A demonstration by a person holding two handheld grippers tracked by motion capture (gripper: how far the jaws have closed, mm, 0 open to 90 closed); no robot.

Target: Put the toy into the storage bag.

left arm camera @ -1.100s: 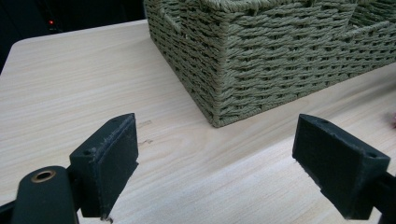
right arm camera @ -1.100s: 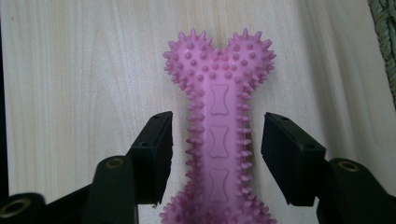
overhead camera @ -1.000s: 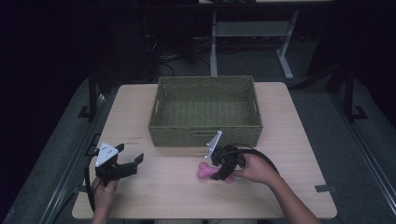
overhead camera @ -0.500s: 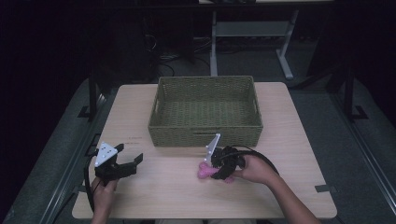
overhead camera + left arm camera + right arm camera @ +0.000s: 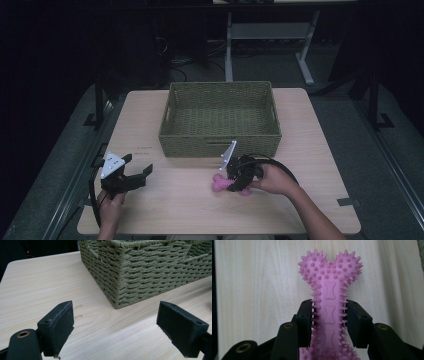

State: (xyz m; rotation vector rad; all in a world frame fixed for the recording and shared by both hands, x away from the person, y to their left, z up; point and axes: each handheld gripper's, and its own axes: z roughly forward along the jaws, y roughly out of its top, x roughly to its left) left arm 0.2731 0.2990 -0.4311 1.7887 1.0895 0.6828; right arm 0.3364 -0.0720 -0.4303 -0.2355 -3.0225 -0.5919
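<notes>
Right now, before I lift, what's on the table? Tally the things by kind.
Pink spiked bone toy: 1
Green woven basket: 1
Total: 2

Woven green basket [image 5: 220,117] on a light wooden table [image 5: 310,165]

No text, label, brand, number or sign can be read on anything in these views; the only markings are small raised bone-shaped outlines along the shaft of the pink spiked rubber bone toy [image 5: 329,307].
</notes>
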